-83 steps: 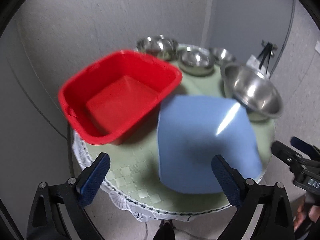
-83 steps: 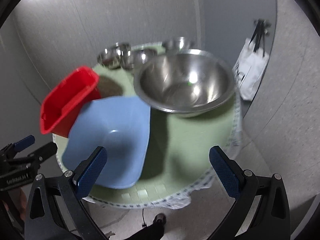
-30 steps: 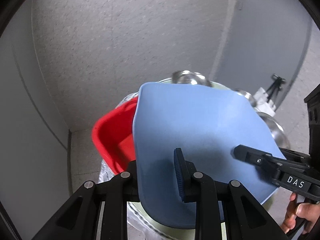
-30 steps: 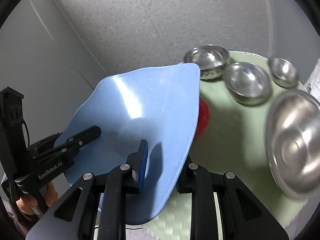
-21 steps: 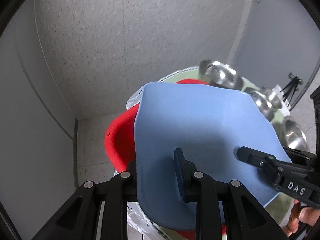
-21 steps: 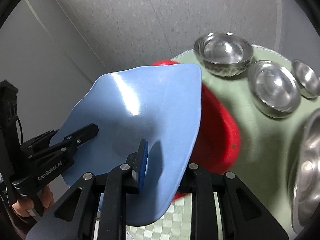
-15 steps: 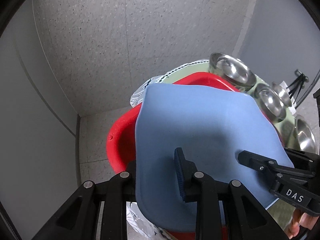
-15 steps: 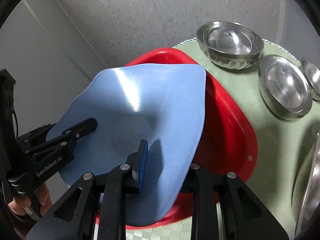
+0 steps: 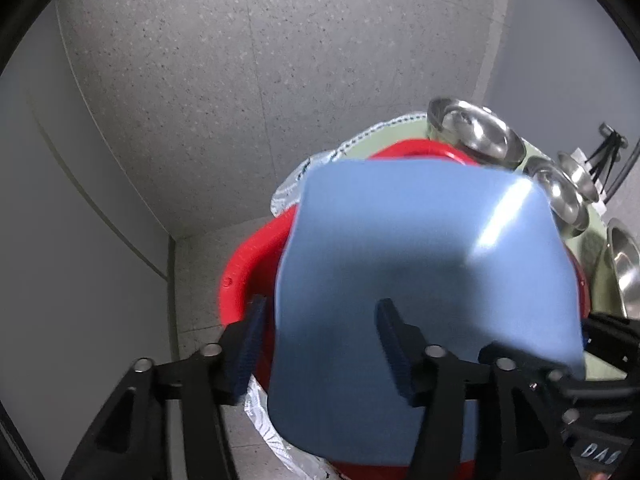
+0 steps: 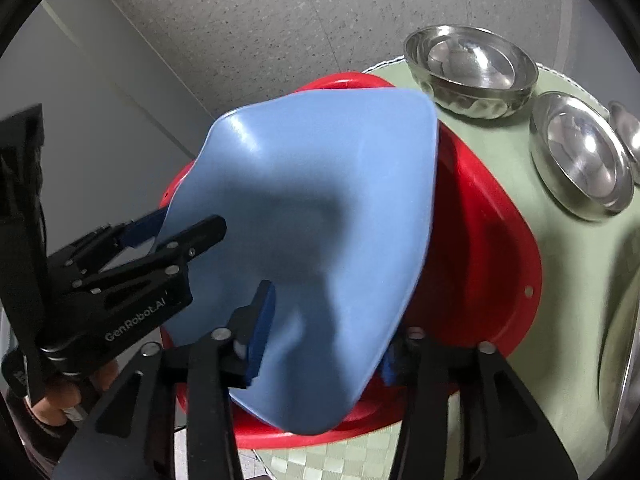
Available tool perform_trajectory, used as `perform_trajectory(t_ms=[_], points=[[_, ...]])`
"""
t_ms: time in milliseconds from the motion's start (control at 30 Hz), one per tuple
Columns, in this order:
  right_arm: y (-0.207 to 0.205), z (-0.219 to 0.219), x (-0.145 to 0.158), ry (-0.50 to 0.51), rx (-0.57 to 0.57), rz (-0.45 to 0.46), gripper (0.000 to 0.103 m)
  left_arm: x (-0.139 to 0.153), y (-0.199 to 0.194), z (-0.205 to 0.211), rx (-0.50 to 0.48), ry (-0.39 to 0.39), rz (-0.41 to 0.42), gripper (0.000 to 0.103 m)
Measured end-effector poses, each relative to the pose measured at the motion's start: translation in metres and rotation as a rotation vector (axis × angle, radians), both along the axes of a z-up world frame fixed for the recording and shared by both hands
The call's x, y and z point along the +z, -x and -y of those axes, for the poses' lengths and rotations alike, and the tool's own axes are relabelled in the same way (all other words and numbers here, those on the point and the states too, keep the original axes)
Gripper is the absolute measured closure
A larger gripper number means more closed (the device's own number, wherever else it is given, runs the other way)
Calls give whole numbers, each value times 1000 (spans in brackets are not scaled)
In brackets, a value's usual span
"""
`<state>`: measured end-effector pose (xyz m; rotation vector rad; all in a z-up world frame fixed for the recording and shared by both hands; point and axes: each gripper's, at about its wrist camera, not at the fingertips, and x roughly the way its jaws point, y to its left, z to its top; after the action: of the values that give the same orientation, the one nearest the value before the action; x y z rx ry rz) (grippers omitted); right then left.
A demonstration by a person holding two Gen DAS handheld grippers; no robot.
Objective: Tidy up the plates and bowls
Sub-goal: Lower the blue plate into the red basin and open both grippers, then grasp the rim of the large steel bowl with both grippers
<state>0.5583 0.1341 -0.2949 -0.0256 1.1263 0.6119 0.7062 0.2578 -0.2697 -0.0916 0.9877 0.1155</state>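
A blue plastic basin [image 9: 420, 272] [image 10: 312, 208] lies tilted inside the red basin [image 9: 248, 264] [image 10: 480, 240] on the round table. My left gripper [image 9: 322, 346] straddles the blue basin's near rim. Its jaws are opening, and the left pad [image 9: 250, 344] stands clear of the rim. My right gripper [image 10: 325, 348] straddles the rim at another spot, one pad [image 10: 260, 332] inside the basin and the other behind its edge. Its jaws are opening too, and the pads no longer press. In the right wrist view the left gripper [image 10: 176, 224] shows at the left, a hand below it.
Two steel bowls [image 10: 468, 68] [image 10: 580, 160] stand at the back of the green tablecloth [image 10: 560, 260], with a smaller one beyond. A large steel bowl [image 9: 624, 264] sits at the right. The red basin overhangs the table's lace edge [image 9: 288, 188] above a speckled floor.
The blue basin has come down from above the table into the red basin. Both grippers, shut on its rim before, now have their jaws spread apart.
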Motion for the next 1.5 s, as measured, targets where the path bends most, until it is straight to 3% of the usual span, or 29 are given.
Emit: perform_trajectory(t_ms=[67, 467, 667, 867, 1133, 1267, 1400, 1500], points=[[5, 0, -2, -2, 1, -2, 55, 7, 6, 2, 13, -13, 29, 22], [26, -9, -1, -31, 35, -62, 53, 15, 16, 4, 140, -86, 46, 20], [30, 14, 11, -40, 18, -4, 51, 19, 26, 15, 170, -74, 38, 16], [38, 47, 28, -39, -1, 88, 37, 26, 37, 39, 182, -63, 39, 15], [27, 134, 49, -68, -37, 163, 37, 33, 30, 119, 138, -44, 55, 15], [14, 211, 70, -20, -97, 265, 37, 37, 19, 183, 84, -5, 65, 10], [-6, 291, 86, 60, -193, 364, 29, 31, -1, 245, 32, 15, 44, 10], [-31, 342, 80, 127, -253, 376, 28, 20, -14, 276, 8, 25, 11, 10]])
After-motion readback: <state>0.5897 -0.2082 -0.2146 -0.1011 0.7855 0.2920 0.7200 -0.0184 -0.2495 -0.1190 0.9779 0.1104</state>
